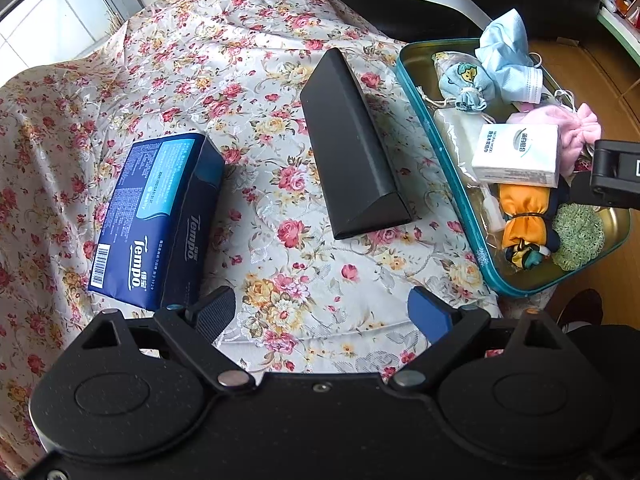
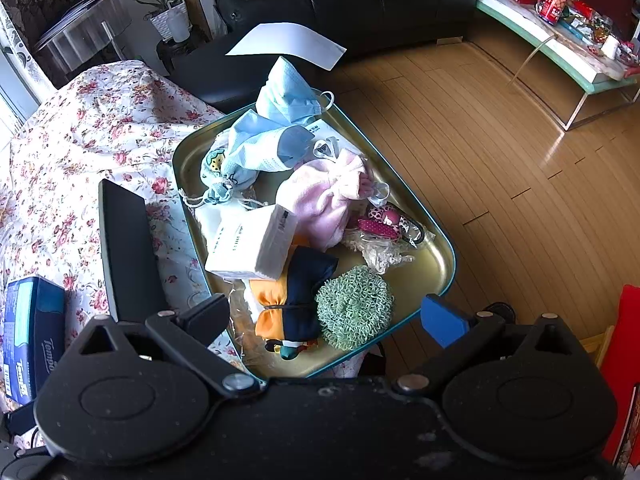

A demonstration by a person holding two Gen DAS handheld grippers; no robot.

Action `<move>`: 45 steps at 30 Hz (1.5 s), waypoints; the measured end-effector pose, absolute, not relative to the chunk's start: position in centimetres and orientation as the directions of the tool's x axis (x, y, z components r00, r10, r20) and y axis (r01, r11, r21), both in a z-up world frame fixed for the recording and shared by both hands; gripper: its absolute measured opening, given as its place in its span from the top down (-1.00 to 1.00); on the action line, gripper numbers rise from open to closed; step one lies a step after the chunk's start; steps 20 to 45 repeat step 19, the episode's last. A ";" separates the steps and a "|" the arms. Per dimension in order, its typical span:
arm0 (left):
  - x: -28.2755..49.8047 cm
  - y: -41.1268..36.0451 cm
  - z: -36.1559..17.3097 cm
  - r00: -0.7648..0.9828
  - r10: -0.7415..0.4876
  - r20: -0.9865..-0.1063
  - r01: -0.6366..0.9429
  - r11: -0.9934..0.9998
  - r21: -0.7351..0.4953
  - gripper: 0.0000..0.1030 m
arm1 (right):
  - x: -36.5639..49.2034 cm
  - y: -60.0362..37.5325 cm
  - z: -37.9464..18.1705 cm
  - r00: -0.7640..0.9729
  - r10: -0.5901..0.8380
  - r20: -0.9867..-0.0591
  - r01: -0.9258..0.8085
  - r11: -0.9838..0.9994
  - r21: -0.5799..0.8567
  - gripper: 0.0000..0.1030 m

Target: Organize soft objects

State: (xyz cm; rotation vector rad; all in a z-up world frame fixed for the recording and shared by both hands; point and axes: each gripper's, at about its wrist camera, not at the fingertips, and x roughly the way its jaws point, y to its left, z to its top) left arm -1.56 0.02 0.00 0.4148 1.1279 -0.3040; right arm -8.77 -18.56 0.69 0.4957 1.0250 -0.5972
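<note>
A teal-rimmed metal tray [image 1: 436, 136] [image 2: 436, 236] sits at the right of the floral cloth and holds soft things: blue face masks [image 2: 280, 120], a pink pouch [image 2: 320, 200], a white tissue pack [image 2: 252, 244] [image 1: 518, 156], an orange and navy cloth [image 2: 296, 312] and a green knitted scrubber [image 2: 354, 306]. A blue Tempo tissue box [image 1: 160, 220] lies at the left, a black triangular case [image 1: 352, 152] in the middle. My left gripper [image 1: 324, 314] hangs open over bare cloth. My right gripper [image 2: 326, 316] stands open above the tray's near end, holding nothing.
The floral cloth [image 1: 200, 60] covers a raised surface that drops away at the right onto wooden floor [image 2: 480, 140]. A black sofa [image 2: 340, 8] with a white sheet of paper [image 2: 288, 44] stands behind. A cluttered glass table [image 2: 560, 40] is far right.
</note>
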 end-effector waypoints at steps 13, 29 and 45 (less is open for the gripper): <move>-1.6 0.0 -0.1 0.399 -0.026 -0.917 0.441 0.882 0.167 -0.76 | -8.8 -18.6 0.7 0.388 -0.225 -0.894 0.667 0.738 0.104 -0.99; -1.7 0.0 -0.2 0.400 -0.025 -0.916 0.442 0.881 0.169 -0.76 | -8.8 -18.6 0.7 0.388 -0.225 -0.894 0.667 0.738 0.104 -0.99; -1.7 0.0 -0.2 0.400 -0.025 -0.916 0.442 0.881 0.169 -0.76 | -8.8 -18.6 0.7 0.388 -0.225 -0.894 0.667 0.738 0.104 -0.99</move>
